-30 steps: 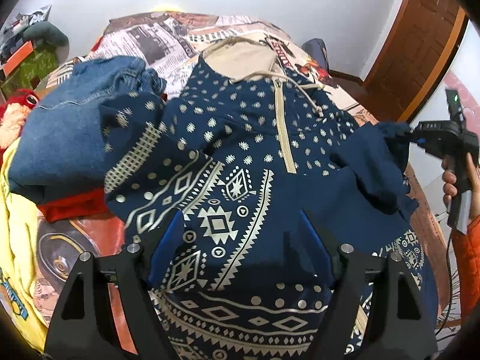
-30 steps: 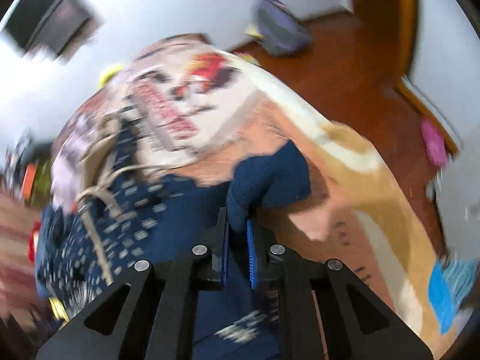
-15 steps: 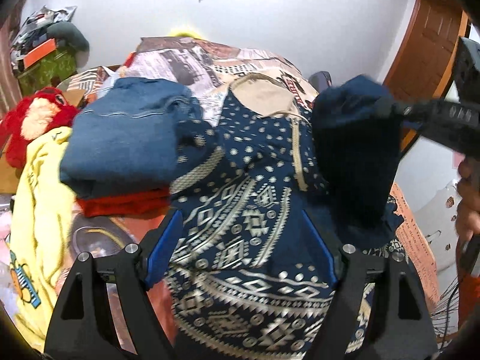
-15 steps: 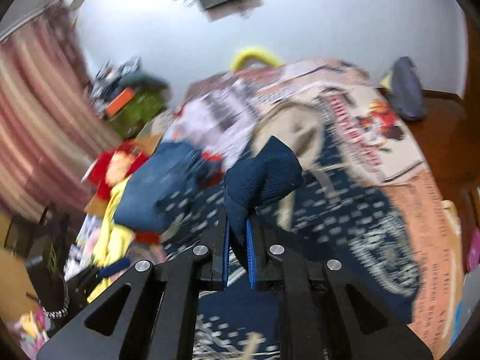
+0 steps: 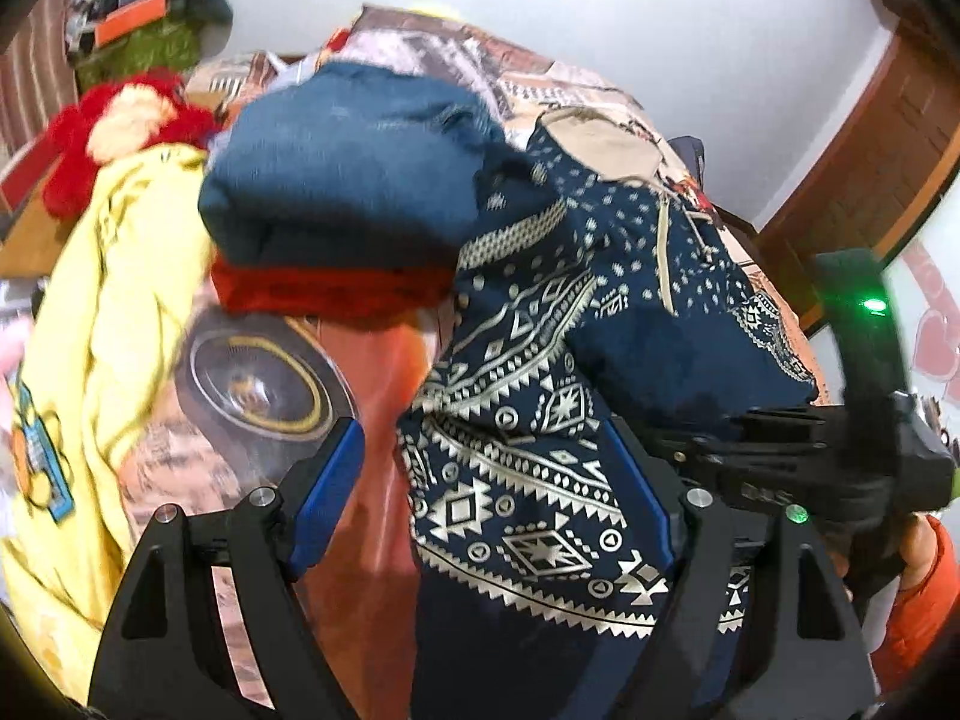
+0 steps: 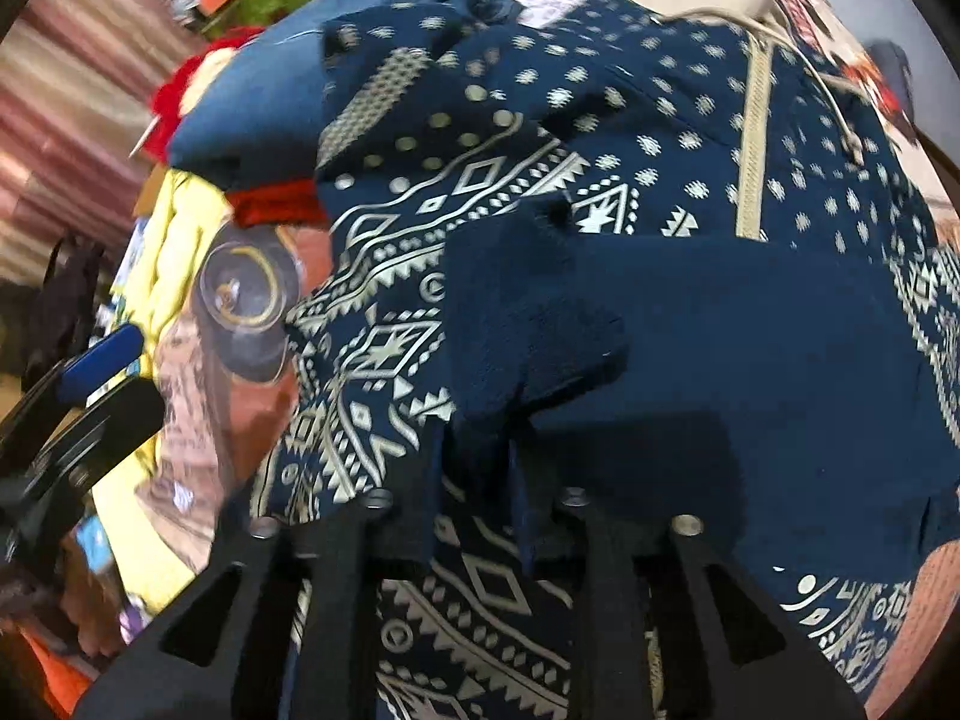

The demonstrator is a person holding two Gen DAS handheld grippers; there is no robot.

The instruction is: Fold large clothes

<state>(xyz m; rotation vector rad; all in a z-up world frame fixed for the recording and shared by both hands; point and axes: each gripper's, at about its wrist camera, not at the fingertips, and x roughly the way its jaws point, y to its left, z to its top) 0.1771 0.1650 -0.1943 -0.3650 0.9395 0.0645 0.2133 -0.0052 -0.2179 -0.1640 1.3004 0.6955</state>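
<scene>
A navy hoodie (image 5: 528,468) with cream patterns lies spread on the bed, its beige hood (image 5: 600,138) at the far end. Its plain navy sleeve (image 6: 690,336) is folded across the body. My right gripper (image 6: 477,498) points down at the sleeve's cuff (image 6: 480,444); its jaws are opening, and the cuff sits loosely between them. It also shows in the left wrist view as the right gripper (image 5: 780,468), low over the hoodie. My left gripper (image 5: 480,492) stands open over the hoodie's left edge with nothing gripped.
A folded blue denim pile (image 5: 348,180) on a red garment (image 5: 324,294) lies just left of the hoodie. A yellow garment (image 5: 114,276) and a red plush toy (image 5: 120,132) are further left. A wooden door (image 5: 870,138) stands at the right.
My right gripper swung the sleeve across from the bed's right side and set it down on the hoodie body, then parted its jaws. My left gripper slid towards the hoodie's left edge.
</scene>
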